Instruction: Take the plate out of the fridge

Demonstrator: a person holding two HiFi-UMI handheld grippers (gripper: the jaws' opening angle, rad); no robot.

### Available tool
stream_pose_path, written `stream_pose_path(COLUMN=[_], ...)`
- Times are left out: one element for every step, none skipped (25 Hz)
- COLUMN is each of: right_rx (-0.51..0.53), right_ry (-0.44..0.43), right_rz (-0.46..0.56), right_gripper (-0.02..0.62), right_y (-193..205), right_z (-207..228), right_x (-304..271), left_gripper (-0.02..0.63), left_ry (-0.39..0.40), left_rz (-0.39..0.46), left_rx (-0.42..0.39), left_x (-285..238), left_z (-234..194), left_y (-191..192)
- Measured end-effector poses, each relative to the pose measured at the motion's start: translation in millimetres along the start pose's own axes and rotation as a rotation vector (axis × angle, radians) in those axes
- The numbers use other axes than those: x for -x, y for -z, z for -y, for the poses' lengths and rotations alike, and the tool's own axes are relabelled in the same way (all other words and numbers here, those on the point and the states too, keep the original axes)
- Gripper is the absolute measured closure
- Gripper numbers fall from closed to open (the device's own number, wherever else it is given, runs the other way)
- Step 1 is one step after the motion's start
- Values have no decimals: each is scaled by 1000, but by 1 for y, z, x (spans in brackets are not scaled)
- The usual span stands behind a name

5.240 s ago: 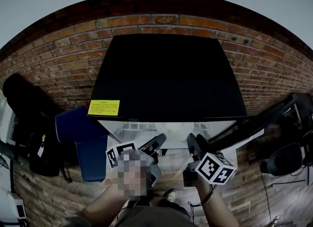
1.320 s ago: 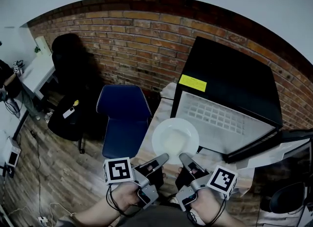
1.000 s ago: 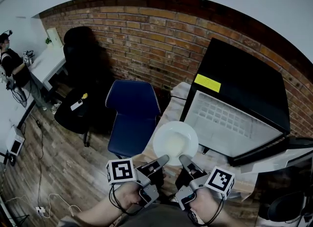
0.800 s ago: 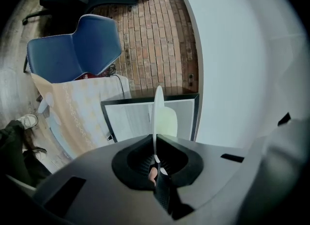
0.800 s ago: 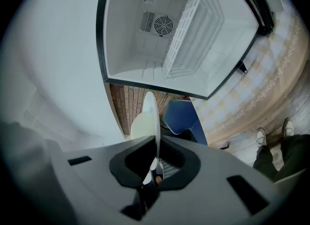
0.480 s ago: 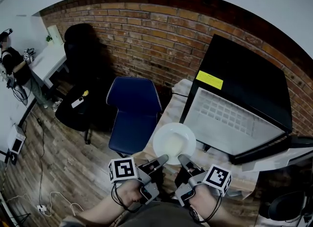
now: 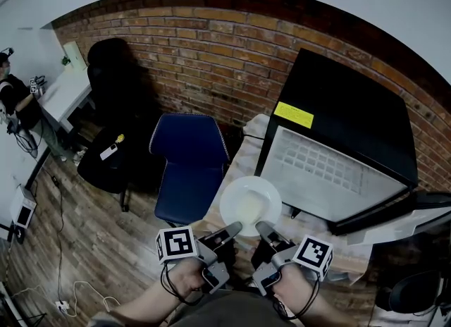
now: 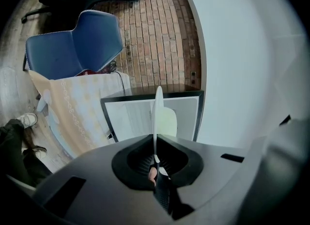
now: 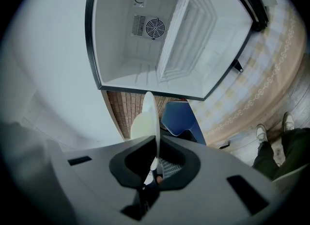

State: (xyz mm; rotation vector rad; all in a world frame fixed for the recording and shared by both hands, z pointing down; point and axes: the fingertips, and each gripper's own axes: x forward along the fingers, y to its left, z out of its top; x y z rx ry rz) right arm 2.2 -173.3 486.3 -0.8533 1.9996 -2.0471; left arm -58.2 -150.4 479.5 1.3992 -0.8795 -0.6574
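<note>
Holding the white plate (image 7: 251,201) in the air by two grips, we judge the task nearly done: the plate is already out of the fridge, and what is left is to carry it and set it down.

At the left, a blue chair (image 7: 189,170) stands beside the cloth-covered table (image 7: 243,155). Next comes our left gripper (image 7: 235,228), its jaws closed down on the plate's near-left rim. Its own view shows the thin edge pinched between the pads. The plate hangs over the table's near edge, in front of the fridge and apart from it. Our right gripper (image 7: 263,227) clamps the near-right rim the same way, its jaws all but together on it. Furthest right, the black fridge (image 7: 352,114) stands on the table with its white inside open to view.

For the next move we would keep both hands travelling together and the plate level. Neither grip should loosen until the plate rests on something.
</note>
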Motion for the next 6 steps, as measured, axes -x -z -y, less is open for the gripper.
stream_pose_path(right_rx=[4,9,11,11,11,10], right_ry=[4,8,10,11,11,11], right_rz=[1,1,2,2,2,3], right_gripper=[561,561,561,561,561,561], right_y=[-1,-2,-2,-3,-3,-3], right_z=[0,0,1,1,1,1], right_x=[1,2,3,4,5,6], left_gripper=[578,578,578,578,577,578], left_ry=[2,4,6,7,7,8], left_rz=[1,1,1,-1,-2,-4], left_rx=[3,5,4,3,2,1], left_x=[-1,-1,-1,-2,-2,-3], left_z=[1,2,2,3,3,3], left_y=[1,1,2,2,3,3])
